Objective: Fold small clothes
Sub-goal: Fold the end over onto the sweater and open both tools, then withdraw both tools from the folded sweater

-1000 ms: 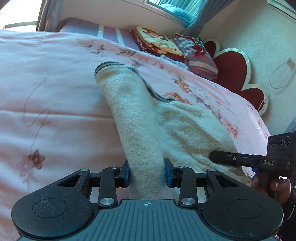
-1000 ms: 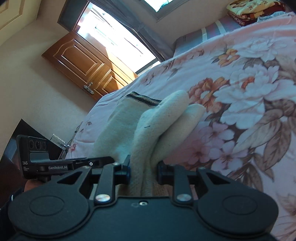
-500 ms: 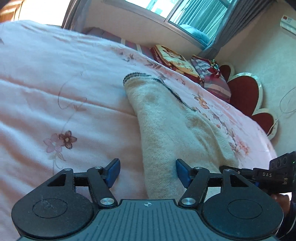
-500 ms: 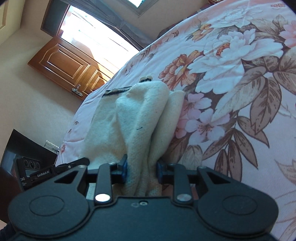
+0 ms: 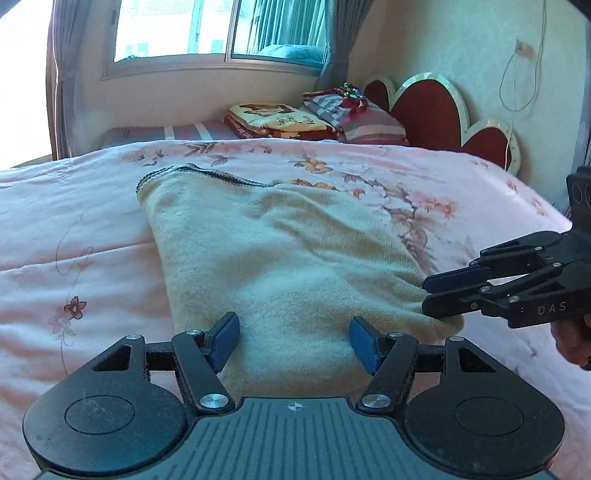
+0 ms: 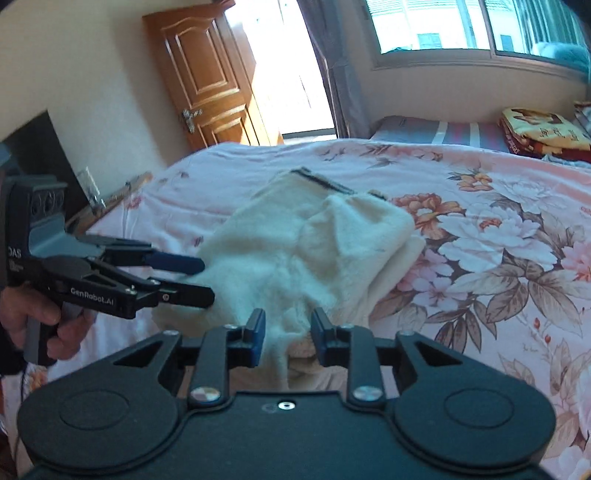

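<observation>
Cream garment (image 5: pixel 291 266) lies folded on the pink floral bedspread (image 5: pixel 74 229), dead ahead of both claws. Left gripper (image 5: pixel 293 338) jaws wide apart over its near edge. Right gripper (image 6: pixel 288 330) jaws parted, cloth between, grip unclear. Folded blankets (image 5: pixel 280 120) beyond, under window (image 5: pixel 207 29); wooden door (image 6: pixel 207 81) further left.

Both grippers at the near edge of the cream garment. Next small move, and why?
Probably back the right gripper off. Its jaws stand apart around a bunched edge of the cream garment, and the left gripper is wide open, so the fold already lies doubled on the bedspread.
</observation>
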